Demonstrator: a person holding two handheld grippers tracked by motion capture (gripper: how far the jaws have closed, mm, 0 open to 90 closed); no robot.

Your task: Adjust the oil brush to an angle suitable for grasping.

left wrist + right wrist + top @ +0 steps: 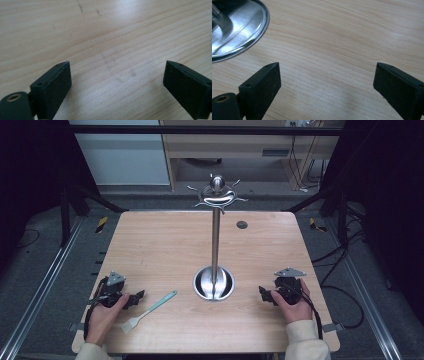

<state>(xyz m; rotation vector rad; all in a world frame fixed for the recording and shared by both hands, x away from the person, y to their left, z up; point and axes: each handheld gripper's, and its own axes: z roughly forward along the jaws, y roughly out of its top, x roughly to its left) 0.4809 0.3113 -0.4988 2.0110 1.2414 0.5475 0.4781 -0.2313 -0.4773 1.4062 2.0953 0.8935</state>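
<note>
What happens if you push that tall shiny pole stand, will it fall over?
The metal stand probably wobbles rather than slides: its pole is tall and thin, with hooks up top. The wide round base likely steadies it. Pushed high up, it might tip; its polished steel looks slippery.

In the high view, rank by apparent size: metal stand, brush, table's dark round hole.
1. metal stand, tallest by far.
2. brush, clearly smaller.
3. dark round hole, smallest, though it lies farther from the camera.
</note>
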